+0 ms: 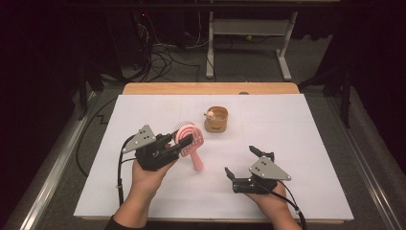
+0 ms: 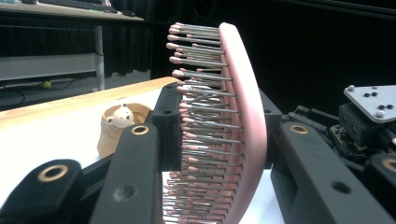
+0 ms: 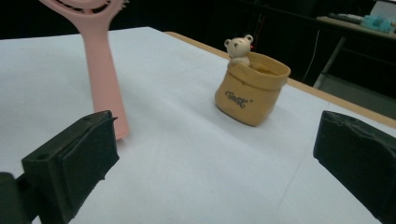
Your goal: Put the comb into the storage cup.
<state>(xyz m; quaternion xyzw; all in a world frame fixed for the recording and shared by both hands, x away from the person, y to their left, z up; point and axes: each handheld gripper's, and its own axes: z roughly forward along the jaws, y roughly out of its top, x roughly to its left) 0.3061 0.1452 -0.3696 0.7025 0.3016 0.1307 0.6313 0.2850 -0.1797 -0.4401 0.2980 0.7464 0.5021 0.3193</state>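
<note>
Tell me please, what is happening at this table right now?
A person works at a white table with a gripper in each hand. The left gripper is shut on the head of a pink hairbrush, one of its fingers on the bristle side and the other behind the back, with the handle pointing down toward the table. The right gripper is open and holds nothing, near the brush handle. A small tan bear pot stands farther back, untouched.

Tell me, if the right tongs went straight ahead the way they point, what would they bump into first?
Probably nothing soon. The open right tongs point at bare white table, between the pink plastic hairbrush's handle and the tan bear-topped pot. Depth is hard to judge.
</note>
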